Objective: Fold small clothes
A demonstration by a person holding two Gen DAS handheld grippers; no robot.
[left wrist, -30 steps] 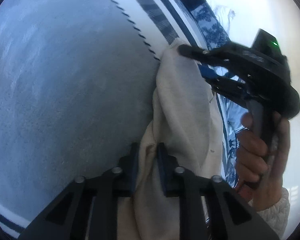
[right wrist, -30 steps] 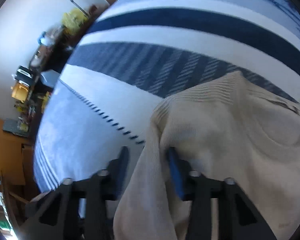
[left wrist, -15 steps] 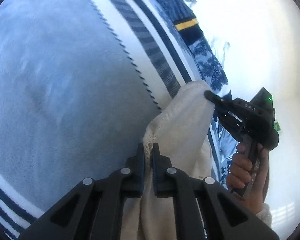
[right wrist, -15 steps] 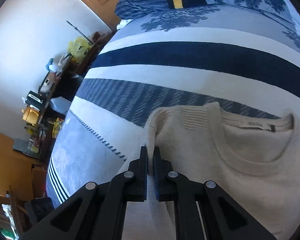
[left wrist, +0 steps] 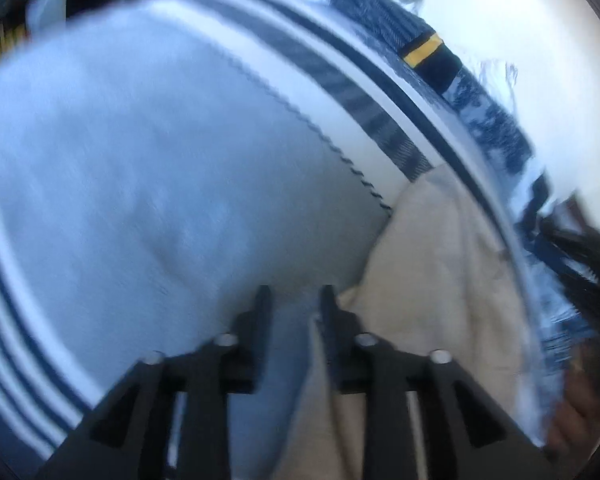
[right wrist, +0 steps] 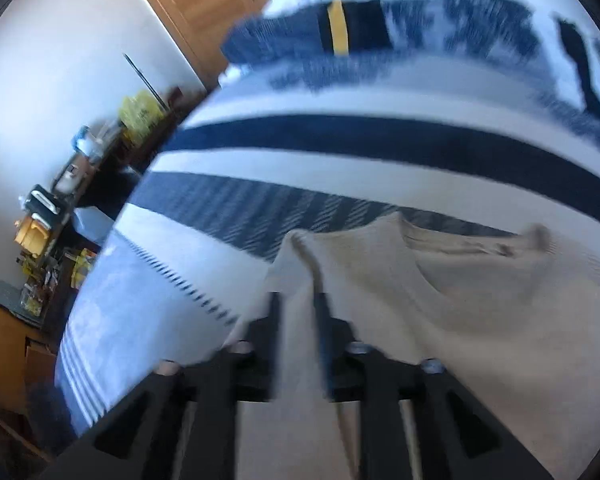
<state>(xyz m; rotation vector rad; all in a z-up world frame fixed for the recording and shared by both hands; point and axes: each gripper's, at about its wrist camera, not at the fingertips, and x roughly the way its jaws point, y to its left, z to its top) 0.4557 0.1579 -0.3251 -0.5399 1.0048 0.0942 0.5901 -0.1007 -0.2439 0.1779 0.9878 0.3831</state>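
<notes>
No legible text, label or number anywhere; frames blurred.

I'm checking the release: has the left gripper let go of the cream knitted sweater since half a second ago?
Yes. The left gripper has opened; the cream knitted sweater now lies beside its right finger, on the striped bedspread.

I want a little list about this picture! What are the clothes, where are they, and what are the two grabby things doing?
garment: cream sweater, lying on the bed
neckline: ribbed collar at the far side in the right wrist view
surface: striped blue and white bedspread
other clothing: dark blue knit with a yellow band near the bed's far edge
left gripper: jaws apart, nothing between them, sweater edge beside it
right gripper: jaws apart, sweater fabric lying between them
image: blurred by motion
</notes>
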